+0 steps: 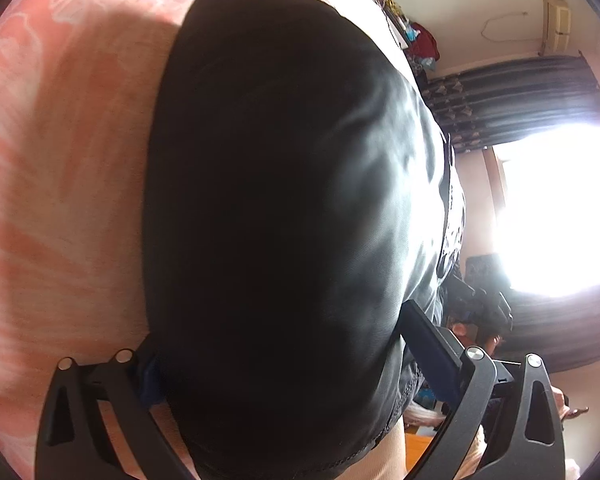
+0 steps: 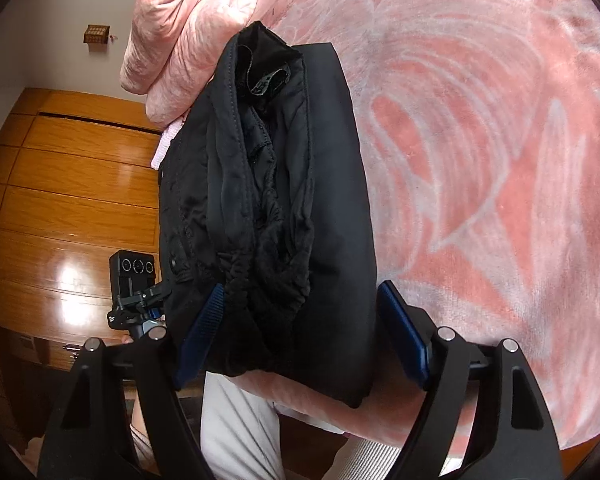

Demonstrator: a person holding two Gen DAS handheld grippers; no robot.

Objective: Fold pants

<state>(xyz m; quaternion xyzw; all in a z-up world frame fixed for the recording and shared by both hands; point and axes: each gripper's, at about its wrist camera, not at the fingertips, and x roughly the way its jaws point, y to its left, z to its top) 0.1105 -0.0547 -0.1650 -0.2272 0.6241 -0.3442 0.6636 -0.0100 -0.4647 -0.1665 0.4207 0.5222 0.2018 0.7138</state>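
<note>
Pink blanket (image 2: 480, 160) on bed, wood wardrobe (image 2: 72, 184) behind; both tongs spread round black pants (image 2: 292, 208).

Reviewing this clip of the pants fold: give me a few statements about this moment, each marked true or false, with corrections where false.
1. The black pants lie on a pink patterned bedspread. True.
2. The pants are spread out flat at full length. False: they are folded into a thick, compact bundle.
3. The right gripper has a blue-padded finger on each side of the bundle. True.
4. The left gripper is far from the pants, over bare bedspread. False: its fingers straddle the pants, which fill most of its view.
5. A bunched pink blanket sits beyond the pants in the right wrist view. True.
6. The wardrobe is painted white. False: it is glossy orange-brown wood.
</note>
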